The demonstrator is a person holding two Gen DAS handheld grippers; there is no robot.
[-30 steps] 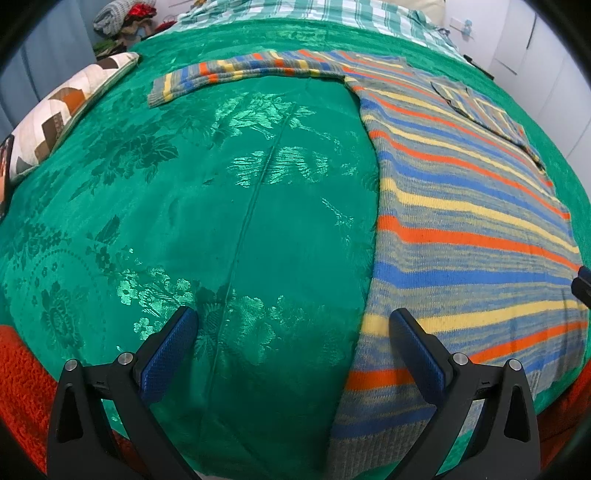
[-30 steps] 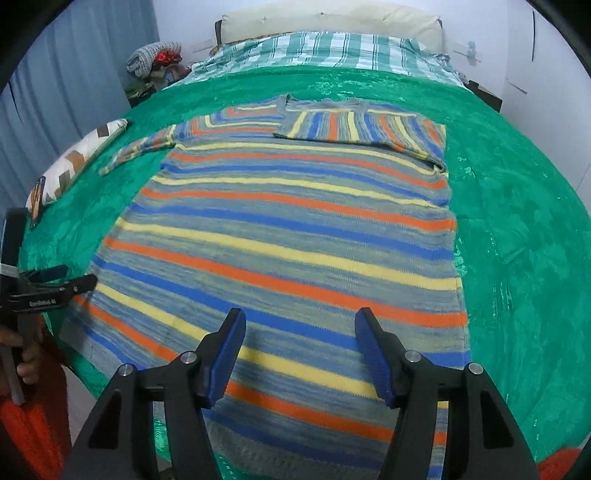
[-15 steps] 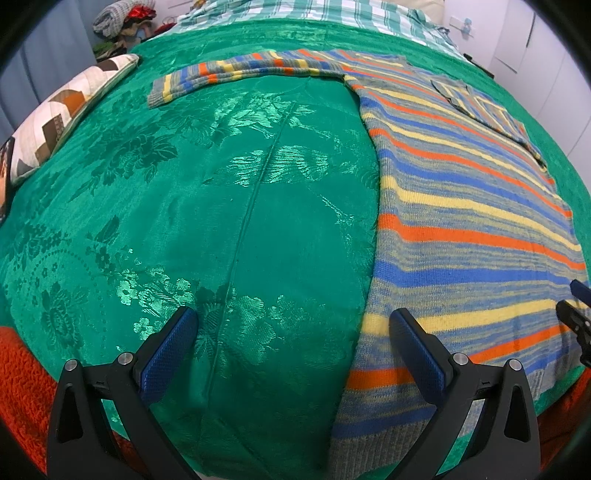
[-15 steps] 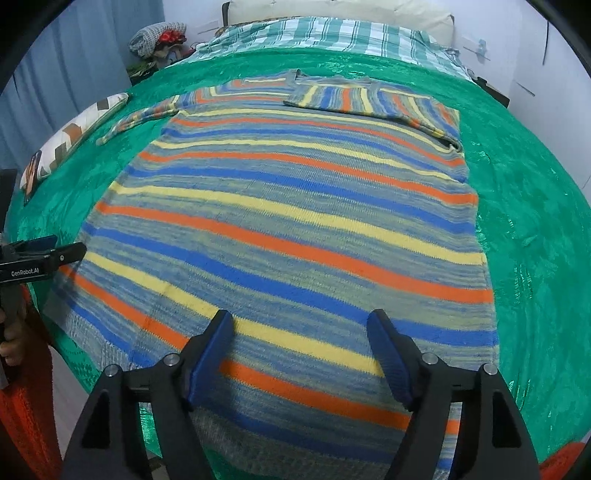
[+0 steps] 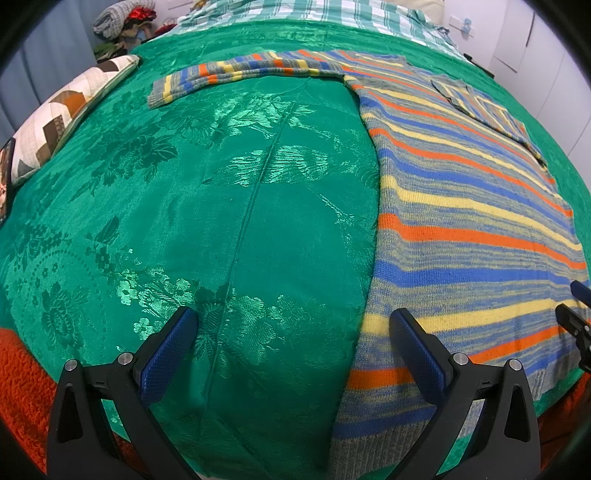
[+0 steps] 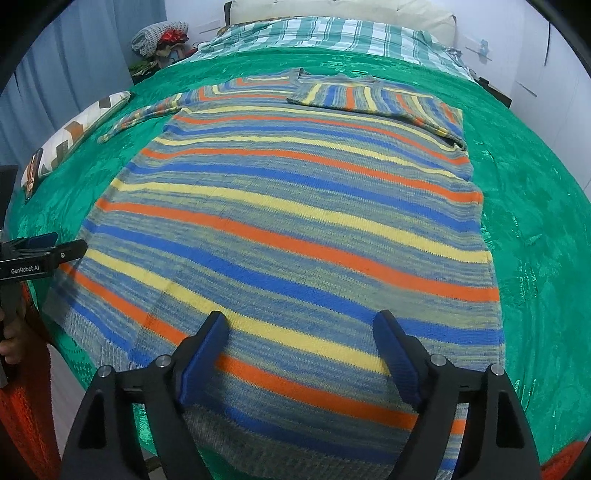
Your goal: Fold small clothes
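A knitted sweater (image 6: 295, 221) with blue, yellow and orange stripes lies flat on the green bedspread (image 6: 535, 229). Its right sleeve (image 6: 376, 99) is folded across the chest; its left sleeve (image 5: 236, 74) stretches out sideways. My right gripper (image 6: 301, 332) hovers over the sweater's hem, its jaws opening with nothing between them but the cloth lying below. My left gripper (image 5: 291, 328) stands open above the bedspread at the sweater's left edge (image 5: 376, 258), empty. The left gripper (image 6: 40, 254) also shows at the left rim of the right wrist view.
A patterned cushion (image 5: 62, 118) lies at the bed's left side. Piled clothes (image 6: 159, 37) sit at the far left corner, beside a checked sheet (image 6: 332, 33) at the head. An orange blanket (image 5: 22, 376) hangs at the near edge. A white wall (image 6: 554, 74) stands right.
The right gripper's jaws have spread wider and it has shifted slightly forward over the sweater's hem. The left gripper has stayed where it was.
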